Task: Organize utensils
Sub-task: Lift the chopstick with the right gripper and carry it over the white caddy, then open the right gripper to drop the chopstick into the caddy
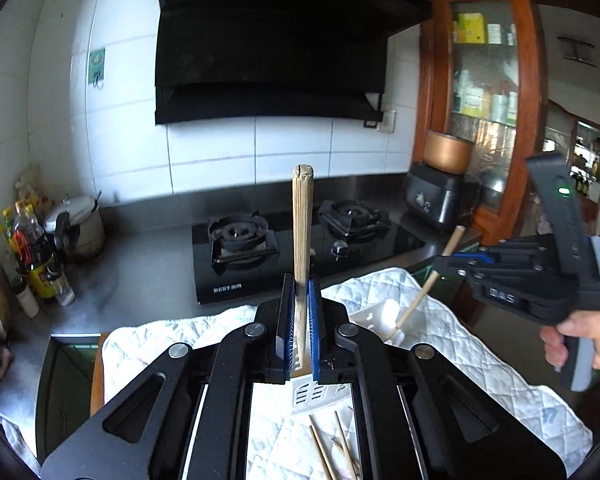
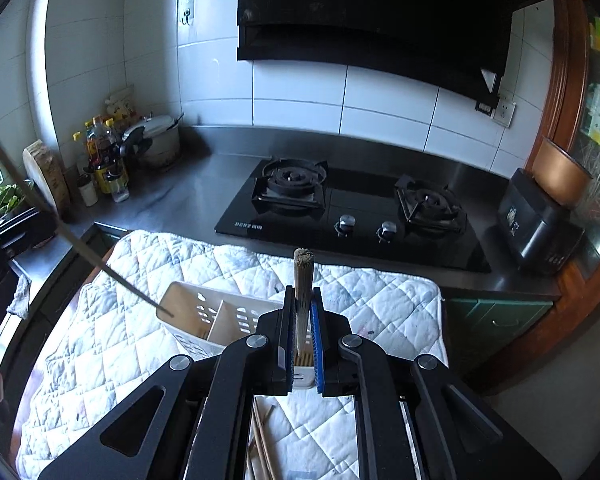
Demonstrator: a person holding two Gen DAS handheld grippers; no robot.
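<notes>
- Nearest the lens: left gripper (image 1: 299, 320), clamped on a chopstick (image 1: 302, 232) that stands upright between the blue pads, thick end up, thin end down toward the holder.
- Right gripper (image 2: 301, 328), likewise clamped on a second chopstick (image 2: 303, 280), upright, directly above the holder.
- White slotted holder (image 2: 204, 316) with a divider, lying on the quilted cloth (image 2: 380, 300) in front of the stove (image 2: 352, 208); from the right wrist view, the left-hand chopstick's thin tip reaches just to the holder's left rim.
- Loose chopsticks (image 1: 328, 452) on the cloth, on the near side of the holder, not yet sorted.
- Handling, as a judgement: light, stiff, thin sticks; smooth and round enough to pivot or slip in a two-pad grip, so best taken near the middle or upper third, square across the pads.
- Upright hold suits a drop into the holder, thin end first; too low a grip would bring the gripper against the rim.
- Risk: light plastic holder likely to slide or tip on the soft cloth if a stick catches the divider or a slot.
- Beyond the stove: bottles (image 2: 104, 156) and a pot at the left wall, a dark appliance (image 2: 540, 228) at the right end of the tabletop (image 2: 204, 184).
</notes>
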